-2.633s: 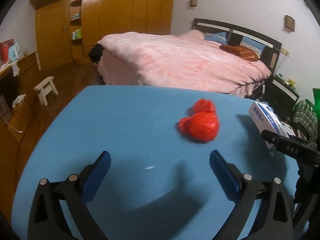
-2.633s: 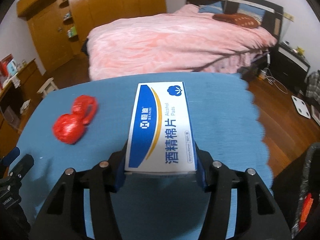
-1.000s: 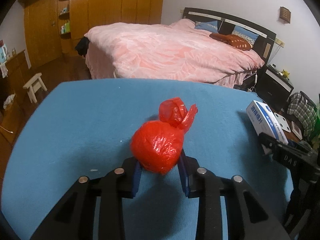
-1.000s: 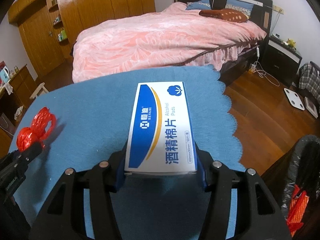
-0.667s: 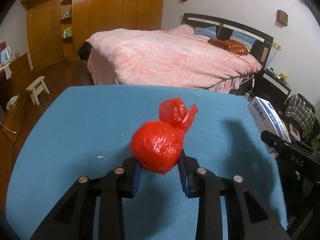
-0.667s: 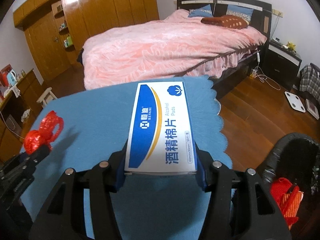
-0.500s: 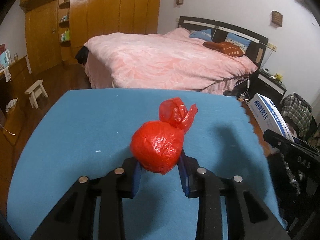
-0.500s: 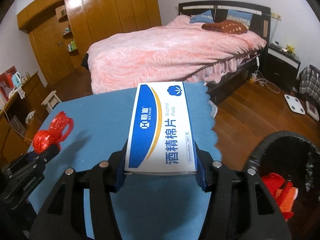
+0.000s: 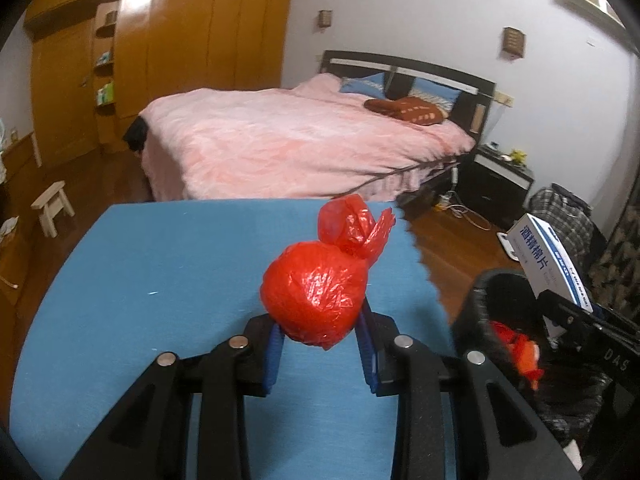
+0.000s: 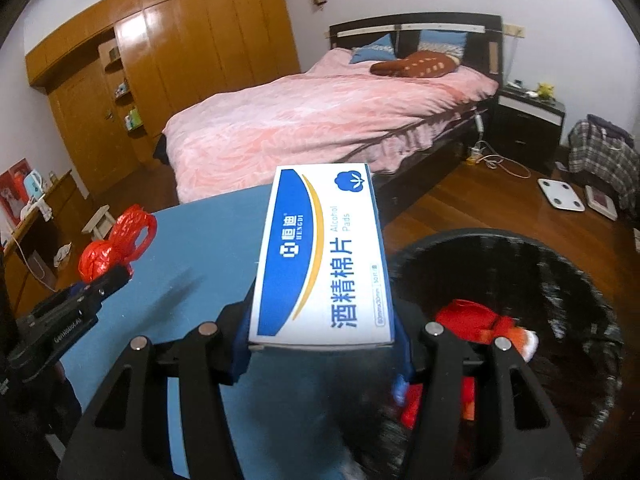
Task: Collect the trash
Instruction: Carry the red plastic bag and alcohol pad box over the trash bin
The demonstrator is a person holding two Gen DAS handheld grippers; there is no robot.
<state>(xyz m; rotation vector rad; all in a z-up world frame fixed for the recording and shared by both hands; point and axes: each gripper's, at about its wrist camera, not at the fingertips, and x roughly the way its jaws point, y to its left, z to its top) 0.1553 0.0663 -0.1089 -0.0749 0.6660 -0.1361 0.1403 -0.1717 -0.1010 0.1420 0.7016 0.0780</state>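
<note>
**Two grippers, two bits of trash, one bin**

The right gripper (image 10: 322, 354) is closed tight on a white and blue cardboard box of alcohol pads (image 10: 320, 256). The box sticks out flat between the blue pads. It hangs at the edge of the blue cloth-covered table (image 10: 192, 240), just beside the round black trash bin with a dark liner (image 10: 560, 280). The bin sits low, next to the table, and red trash (image 10: 468, 318) already lies inside it.

The left gripper (image 9: 322, 346) is closed on a knotted red plastic bag, round like a ball (image 9: 316, 292). It holds the bag up over the table, near the bin's rim (image 9: 480, 292).

To do this step well, I think the right gripper should go a bit more to the right, so the whole box is over the hole. Then it can open wide and let the box fall. The box is long, so it could hit the rim and tip out if it is let go too soon. The red bag should wait its turn, since the two grippers are close and could bump.

Around them there is a bed with a pink cover (image 10: 320, 120), a wooden wardrobe (image 10: 180, 40), a small white stool (image 9: 52, 208) and a white scale on the wood floor (image 10: 560, 196). None of these are in the way.
</note>
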